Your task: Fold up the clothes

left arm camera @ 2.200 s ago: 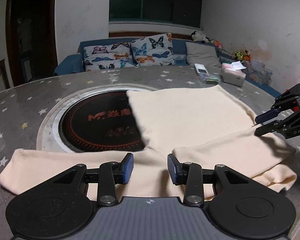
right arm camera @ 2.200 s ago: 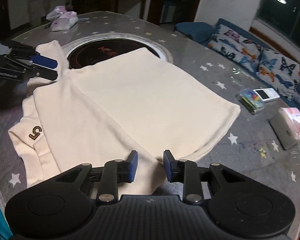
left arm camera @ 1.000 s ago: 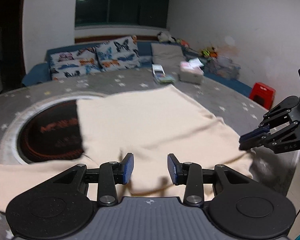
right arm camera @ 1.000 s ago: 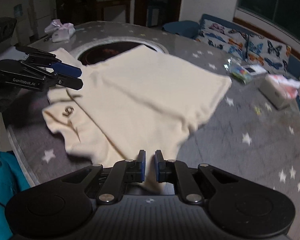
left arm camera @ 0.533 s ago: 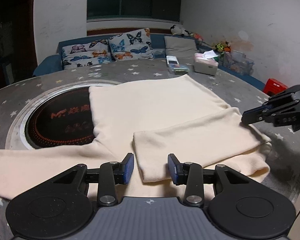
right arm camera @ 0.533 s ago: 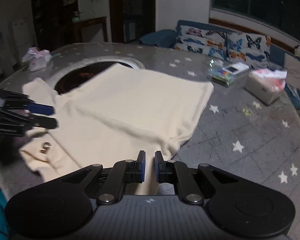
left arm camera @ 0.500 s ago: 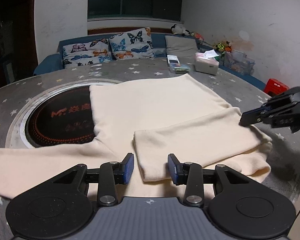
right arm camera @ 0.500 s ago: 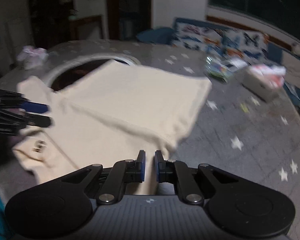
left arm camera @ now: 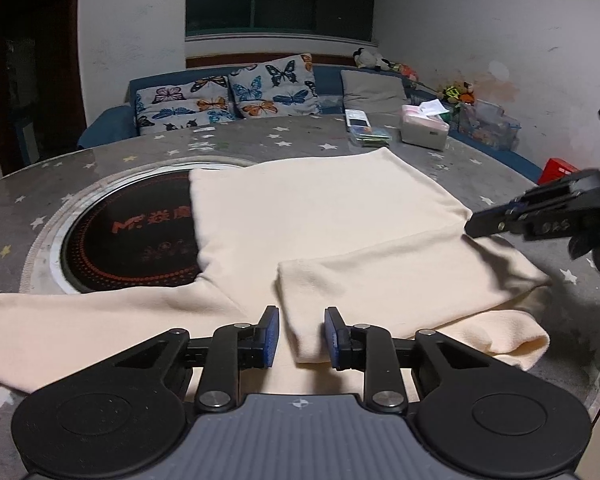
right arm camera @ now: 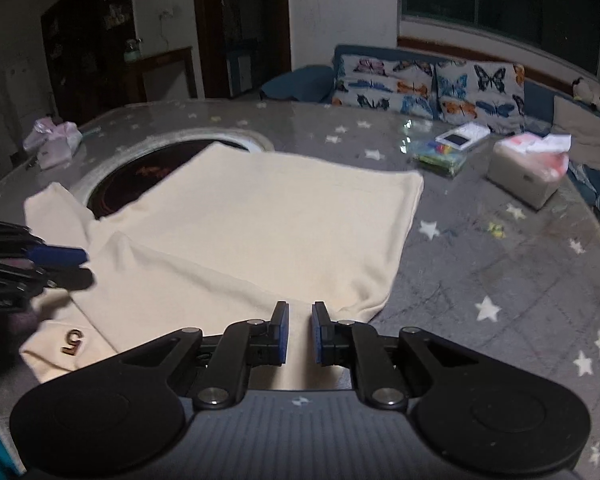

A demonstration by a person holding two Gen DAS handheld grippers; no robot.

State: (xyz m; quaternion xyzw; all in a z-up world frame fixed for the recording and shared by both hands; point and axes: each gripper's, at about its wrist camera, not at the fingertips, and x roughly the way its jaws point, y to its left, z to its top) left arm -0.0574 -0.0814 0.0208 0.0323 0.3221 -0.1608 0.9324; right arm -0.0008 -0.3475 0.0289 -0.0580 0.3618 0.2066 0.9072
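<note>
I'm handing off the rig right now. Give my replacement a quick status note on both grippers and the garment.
Left gripper: jaws open, holding nothing, just above the cuff end of the folded sleeve.
Right gripper: jaws open with a narrow gap, empty, over the sleeve's shoulder end.
Cream top: flat on the star-print table, partly over the dark round inset.
Done: one sleeve folded across the body.
Left: other sleeve lies spread out; then fold the body.

Star-print table [right arm camera: 500, 248]; tissue box [right arm camera: 528, 172]; butterfly cushions [left arm camera: 272, 88]; possibly phone [right arm camera: 464, 136]
</note>
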